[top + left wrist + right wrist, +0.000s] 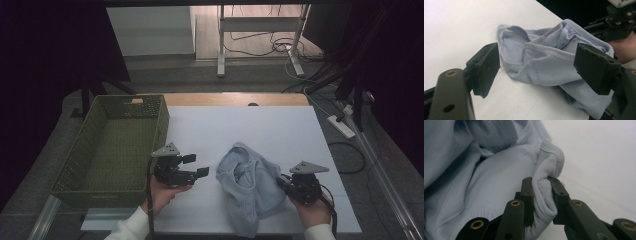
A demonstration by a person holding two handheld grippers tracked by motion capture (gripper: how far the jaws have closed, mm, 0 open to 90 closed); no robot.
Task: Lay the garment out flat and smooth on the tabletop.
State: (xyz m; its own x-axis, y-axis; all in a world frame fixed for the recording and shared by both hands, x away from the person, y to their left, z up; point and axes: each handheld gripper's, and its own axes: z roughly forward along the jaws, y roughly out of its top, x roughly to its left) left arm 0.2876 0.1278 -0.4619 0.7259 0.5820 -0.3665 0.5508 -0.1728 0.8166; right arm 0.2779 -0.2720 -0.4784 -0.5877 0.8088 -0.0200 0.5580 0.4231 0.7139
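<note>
Up close, the right tongs (541, 192) pinch a fold of the pale blue garment (486, 185), while the left tongs (536, 67) gape apart.

No legible text anywhere

Overall light: dim room, dark around the white tabletop (280, 130), which is the brightest surface.
Source: seems overhead (no lamp in view); a lit strip of floor lies beyond the tabletop's far edge.
Shadows: soft, short, tucked under the pale blue garment (250, 185) on the tabletop.
Glare: tabletop nearly washes out in both gripper views.
Focus: high view soft and grainy; nearest jaws blur in the right gripper view.
</note>
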